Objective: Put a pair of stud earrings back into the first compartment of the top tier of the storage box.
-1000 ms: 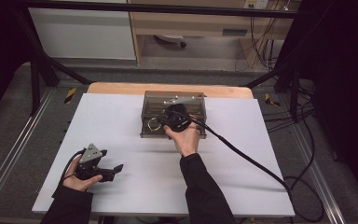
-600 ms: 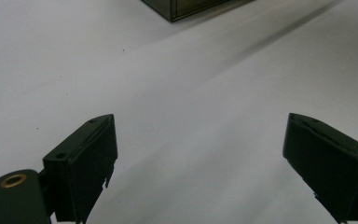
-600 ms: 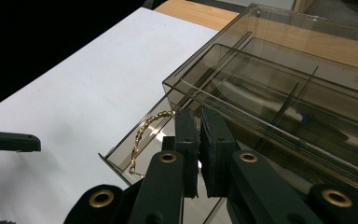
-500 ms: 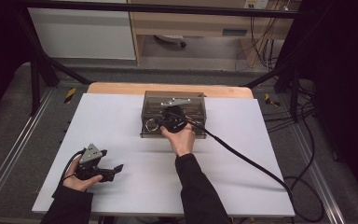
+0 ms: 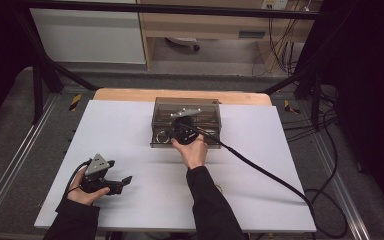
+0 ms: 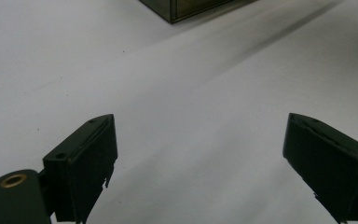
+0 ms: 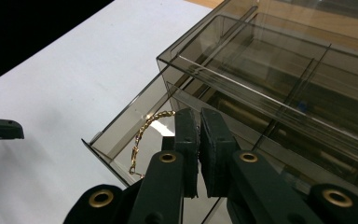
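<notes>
Two grippers in use. Right gripper (image 7: 199,116) sits over the pulled-out drawer (image 7: 121,135) of a smoked clear plastic organiser box (image 5: 186,121) at the far middle of the white bench (image 5: 130,125); its jaws are pressed together with barely a slit between them, and whether they pinch anything cannot be told. Gold chain bracelet (image 7: 144,135) lies curved inside the drawer, just left of the jaws in the right gripper view; contact with the jaws not resolvable. Left gripper (image 5: 111,184) rests low at the near left of the bench, well apart from the box, jaws spread wide with only bare bench between them
</notes>
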### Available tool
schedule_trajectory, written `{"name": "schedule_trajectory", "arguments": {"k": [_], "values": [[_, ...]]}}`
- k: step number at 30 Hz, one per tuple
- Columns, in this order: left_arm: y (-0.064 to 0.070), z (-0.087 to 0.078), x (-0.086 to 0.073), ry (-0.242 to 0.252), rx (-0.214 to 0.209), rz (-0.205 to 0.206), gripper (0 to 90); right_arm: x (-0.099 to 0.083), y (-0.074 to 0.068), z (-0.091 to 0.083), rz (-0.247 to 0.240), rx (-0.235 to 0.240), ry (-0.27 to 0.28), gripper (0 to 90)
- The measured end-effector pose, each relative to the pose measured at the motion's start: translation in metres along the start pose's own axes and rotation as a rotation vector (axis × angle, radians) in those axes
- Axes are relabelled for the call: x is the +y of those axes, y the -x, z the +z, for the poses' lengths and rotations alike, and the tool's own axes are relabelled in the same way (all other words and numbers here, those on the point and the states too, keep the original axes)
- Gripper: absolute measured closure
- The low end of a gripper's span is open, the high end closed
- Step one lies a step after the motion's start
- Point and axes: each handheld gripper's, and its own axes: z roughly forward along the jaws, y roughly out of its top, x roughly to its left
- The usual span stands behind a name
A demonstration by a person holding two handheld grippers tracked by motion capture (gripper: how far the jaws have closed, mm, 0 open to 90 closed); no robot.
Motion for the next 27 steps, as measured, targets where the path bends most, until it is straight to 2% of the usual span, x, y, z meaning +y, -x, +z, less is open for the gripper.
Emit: {"name": "schedule_trajectory", "arguments": {"k": [8, 14, 19, 22, 24, 27], "values": [[0.0, 0.0, 0.0, -0.002, 0.0, 0.001, 9.9, -0.004, 0.0, 0.006, 0.003, -0.001, -0.032, 85.8], [0.0, 0.0, 0.0, -0.001, 0.0, 0.0, 9.9, -0.004, 0.0, 0.006, 0.001, -0.015, -0.031, 82.4], [0.0, 0.0, 0.0, 0.001, 0.0, 0.0, 9.9, -0.001, 0.0, 0.0, -0.01, -0.014, 0.004, 73.0], [0.0, 0.0, 0.0, -0.001, 0.001, 0.001, 9.9, 0.002, -0.001, -0.007, -0.023, -0.021, 0.034, 62.7], [0.0, 0.0, 0.0, -0.002, 0.0, 0.002, 9.9, 0.005, -0.002, -0.012, -0.023, -0.003, 0.04, 55.4], [0.0, 0.0, 0.0, -0.002, 0.0, 0.002, 9.9, 0.007, -0.004, -0.021, -0.035, 0.001, 0.056, 45.3]]}}
